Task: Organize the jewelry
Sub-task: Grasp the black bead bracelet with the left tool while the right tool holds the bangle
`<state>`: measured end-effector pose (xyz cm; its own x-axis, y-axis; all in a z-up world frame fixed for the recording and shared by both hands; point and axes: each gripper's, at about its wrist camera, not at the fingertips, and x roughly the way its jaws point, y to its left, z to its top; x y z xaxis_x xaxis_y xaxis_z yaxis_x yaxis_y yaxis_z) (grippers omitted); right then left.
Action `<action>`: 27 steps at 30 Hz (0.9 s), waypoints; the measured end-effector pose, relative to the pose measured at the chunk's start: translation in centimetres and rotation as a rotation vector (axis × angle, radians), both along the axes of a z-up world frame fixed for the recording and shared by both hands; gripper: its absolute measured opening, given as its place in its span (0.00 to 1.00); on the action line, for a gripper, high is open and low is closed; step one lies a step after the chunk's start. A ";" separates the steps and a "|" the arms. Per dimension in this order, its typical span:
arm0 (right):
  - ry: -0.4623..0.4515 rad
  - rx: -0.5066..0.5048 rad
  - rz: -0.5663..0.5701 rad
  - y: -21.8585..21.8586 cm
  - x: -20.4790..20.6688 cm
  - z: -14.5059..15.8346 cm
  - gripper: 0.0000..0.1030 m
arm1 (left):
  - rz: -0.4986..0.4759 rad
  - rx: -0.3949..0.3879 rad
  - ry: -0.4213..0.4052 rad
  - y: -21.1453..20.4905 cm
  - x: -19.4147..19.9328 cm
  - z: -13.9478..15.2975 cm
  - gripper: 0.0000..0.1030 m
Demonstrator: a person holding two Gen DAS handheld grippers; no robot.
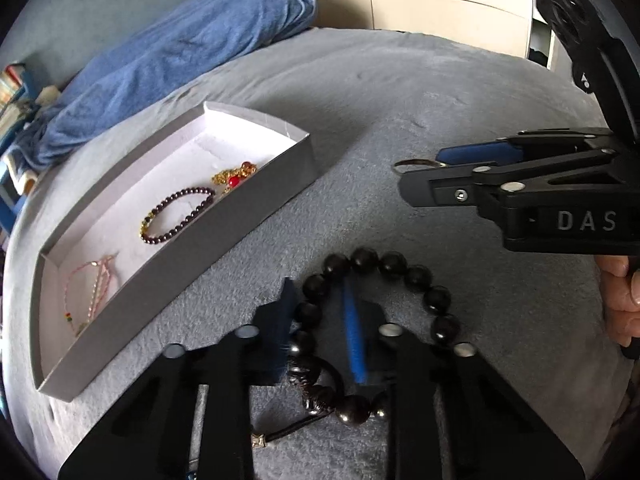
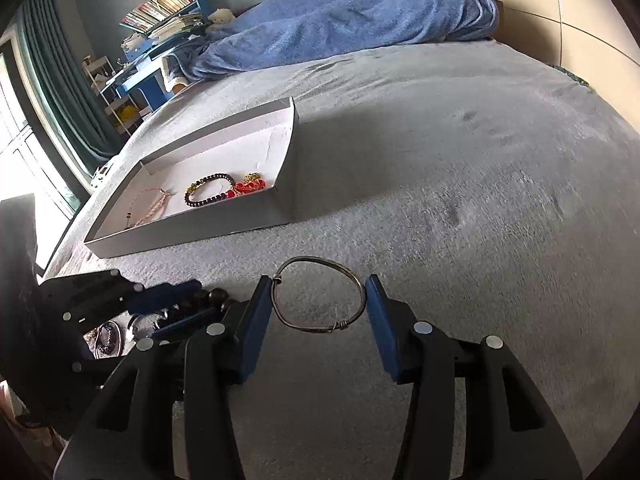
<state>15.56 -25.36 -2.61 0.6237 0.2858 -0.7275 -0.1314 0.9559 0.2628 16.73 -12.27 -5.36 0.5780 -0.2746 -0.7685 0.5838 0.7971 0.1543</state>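
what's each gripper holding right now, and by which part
Left gripper: closed across one side of the large dark wooden bead bracelet. Right gripper: thin silver wire bangle, pinched at its two opposite outer edges.
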 end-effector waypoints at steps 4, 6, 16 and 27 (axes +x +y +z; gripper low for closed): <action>-0.008 -0.001 0.002 0.1 -0.1 0.2 0.46 | 0.028 -0.049 0.004 0.7 0.1 0.7 0.16; -0.012 0.002 -0.002 0.0 0.0 0.3 0.46 | 0.039 -0.088 0.000 1.3 0.1 1.5 0.15; -0.043 0.007 0.008 0.5 -0.3 1.2 0.46 | 0.082 -0.213 -0.054 4.1 -0.5 5.6 0.15; -0.079 0.013 0.038 2.1 -0.3 2.7 0.46 | 0.166 -0.292 -0.086 8.2 0.0 8.8 0.15</action>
